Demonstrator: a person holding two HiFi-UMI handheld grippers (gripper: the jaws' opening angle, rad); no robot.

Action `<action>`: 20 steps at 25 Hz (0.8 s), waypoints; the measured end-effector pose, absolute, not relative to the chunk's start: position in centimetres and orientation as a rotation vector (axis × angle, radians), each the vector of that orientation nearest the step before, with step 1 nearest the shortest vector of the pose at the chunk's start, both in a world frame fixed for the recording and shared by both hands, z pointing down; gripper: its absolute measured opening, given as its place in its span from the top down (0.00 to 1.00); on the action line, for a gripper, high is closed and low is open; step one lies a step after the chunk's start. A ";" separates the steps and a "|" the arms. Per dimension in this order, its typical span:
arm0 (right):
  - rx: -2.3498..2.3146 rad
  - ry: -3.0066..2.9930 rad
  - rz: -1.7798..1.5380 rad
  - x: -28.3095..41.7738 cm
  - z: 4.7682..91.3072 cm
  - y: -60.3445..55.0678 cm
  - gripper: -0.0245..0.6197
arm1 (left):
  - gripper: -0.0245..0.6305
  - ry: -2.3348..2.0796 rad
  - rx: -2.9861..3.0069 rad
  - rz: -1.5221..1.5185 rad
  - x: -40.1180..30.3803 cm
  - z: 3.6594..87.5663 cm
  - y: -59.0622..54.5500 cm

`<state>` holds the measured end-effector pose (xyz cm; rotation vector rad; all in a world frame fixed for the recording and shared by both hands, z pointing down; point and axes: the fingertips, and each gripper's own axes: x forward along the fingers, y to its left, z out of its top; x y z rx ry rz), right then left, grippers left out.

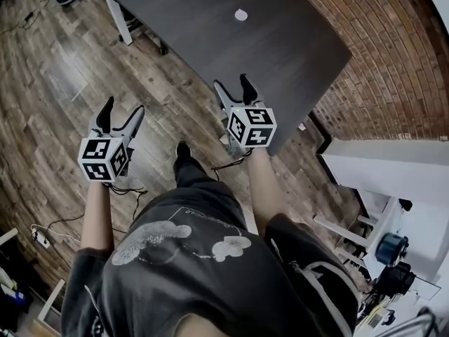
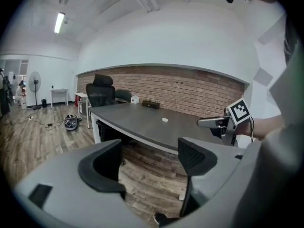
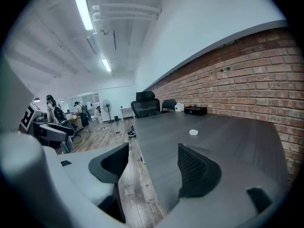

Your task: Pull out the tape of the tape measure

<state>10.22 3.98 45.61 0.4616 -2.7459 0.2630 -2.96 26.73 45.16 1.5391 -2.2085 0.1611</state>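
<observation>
The left gripper (image 1: 123,109) and the right gripper (image 1: 232,84) both have their jaws wide apart with nothing between them. The left hangs over the wood floor (image 1: 70,83), the right at the near edge of the dark table (image 1: 295,62). The tape measure (image 1: 240,15), small, white and round, lies on the table top, well apart from both grippers.

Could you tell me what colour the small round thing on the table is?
White; the round thing shows best in the head view.
</observation>
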 end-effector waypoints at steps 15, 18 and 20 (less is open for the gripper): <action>0.539 -2.704 0.403 4.3 47.1 -10.6 0.48 | 0.41 -2.138 1.646 0.221 -10.8 44.5 8.9; 0.566 -2.696 0.409 3.5 47.3 -11.9 0.48 | 0.41 -2.110 1.686 0.256 -12.1 44.6 6.5; 0.588 -2.693 0.415 2.8 47.4 -12.7 0.48 | 0.41 -2.086 1.723 0.274 -13.1 44.6 4.7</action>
